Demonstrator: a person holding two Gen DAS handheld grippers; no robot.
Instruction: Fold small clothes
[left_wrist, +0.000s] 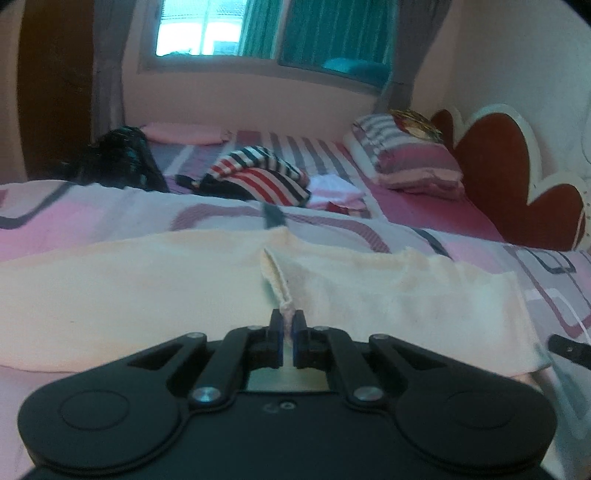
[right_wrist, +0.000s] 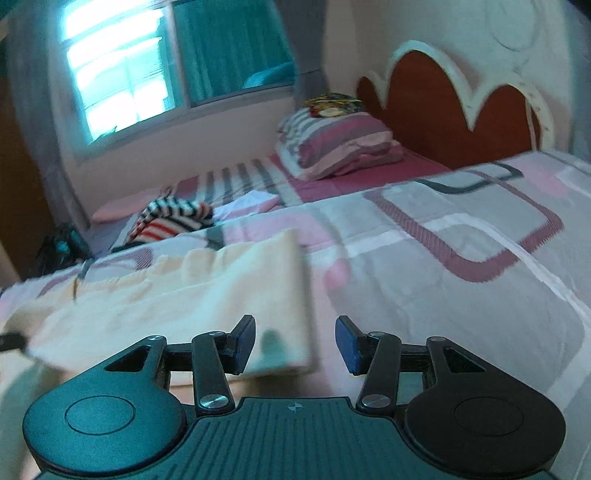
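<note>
Garment: a cream cloth (left_wrist: 155, 291) lies spread across the quilt (left_wrist: 110, 210) on the bed, near edge toward both cameras; its right end (right_wrist: 236, 280) sits just ahead of the right gripper.
Left gripper (left_wrist: 287, 325): jaws nearly closed, pinching a thin raised fold or hem of the cloth at its near middle. The fold (left_wrist: 275, 273) runs up and away from the jaws.
Right gripper (right_wrist: 295, 341): jaws wide, holding nothing. The corner of the cloth lies between and just past the left finger; whether the pads touch fabric cannot be told.
Step in hand (judged): securing a second hold so the cloth can be lifted and folded over.
How to do it well: bring the right gripper onto the near right corner, take only the cloth layer and not the quilt beneath, and close fully before lifting. Keep the left pinch firm; the bite looks shallow and could slip under tension. Lift both holds level so the edge stays straight.
Pose: both grippers low, nearly flat to the bed, pointing toward the window (left_wrist: 199, 29); the right view is tilted and blurred.
Other items: striped clothes (left_wrist: 258, 177) and a pillow (left_wrist: 406, 155) lie well beyond, apart from the work.
</note>
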